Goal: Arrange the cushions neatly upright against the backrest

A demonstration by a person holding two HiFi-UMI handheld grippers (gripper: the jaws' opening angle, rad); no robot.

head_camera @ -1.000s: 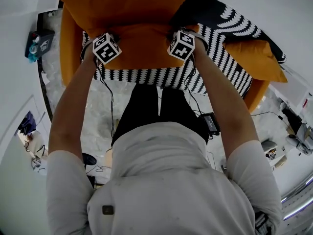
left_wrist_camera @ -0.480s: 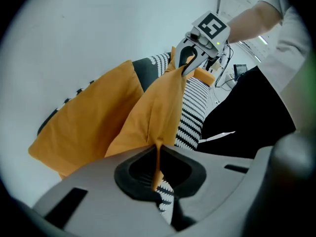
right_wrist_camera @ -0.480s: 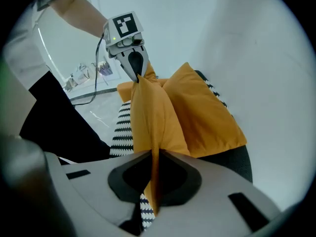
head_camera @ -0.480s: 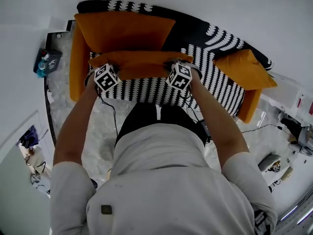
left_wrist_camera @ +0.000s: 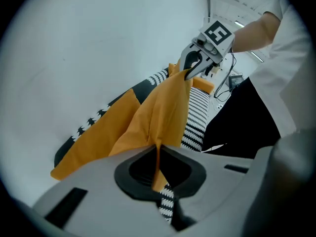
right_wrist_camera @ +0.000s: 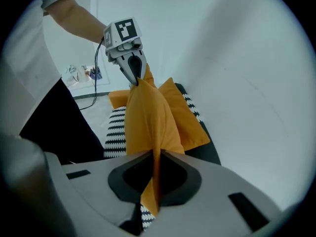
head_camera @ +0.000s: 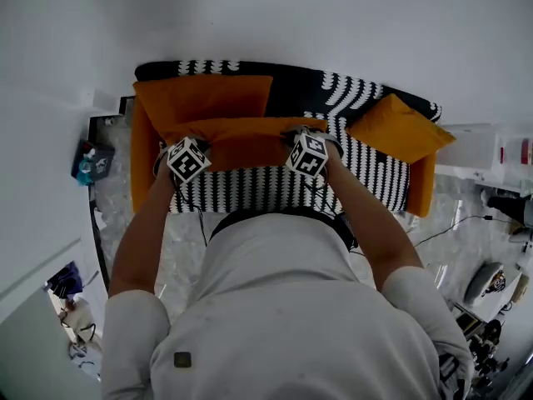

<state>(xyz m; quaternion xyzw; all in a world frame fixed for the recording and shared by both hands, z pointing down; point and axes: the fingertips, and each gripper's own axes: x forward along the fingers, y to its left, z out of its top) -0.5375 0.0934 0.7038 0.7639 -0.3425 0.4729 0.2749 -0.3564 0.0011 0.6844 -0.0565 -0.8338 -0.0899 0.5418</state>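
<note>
In the head view both grippers hold one orange cushion (head_camera: pixel 246 132) by its near corners, above the black-and-white sofa seat (head_camera: pixel 250 188). My left gripper (head_camera: pixel 181 142) is shut on the left corner, and its own view shows the fabric (left_wrist_camera: pixel 158 113) pinched between the jaws (left_wrist_camera: pixel 158 158). My right gripper (head_camera: pixel 301 136) is shut on the right corner (right_wrist_camera: pixel 157 162). A second orange cushion (head_camera: pixel 200 98) leans against the backrest (head_camera: pixel 333 90) at the left. A third orange cushion (head_camera: pixel 398 127) lies tilted at the sofa's right end.
The sofa has orange arms (head_camera: pixel 141 157) and stands against a white wall. A dark box with a blue item (head_camera: pixel 90 163) sits on the floor to its left. White furniture (head_camera: pixel 491 152) and cables lie on the right. The person's legs stand close to the seat front.
The sofa now looks smaller and farther in the head view. Both grippers kept their hold, and the held cushion has come up and shows more edge-on.
</note>
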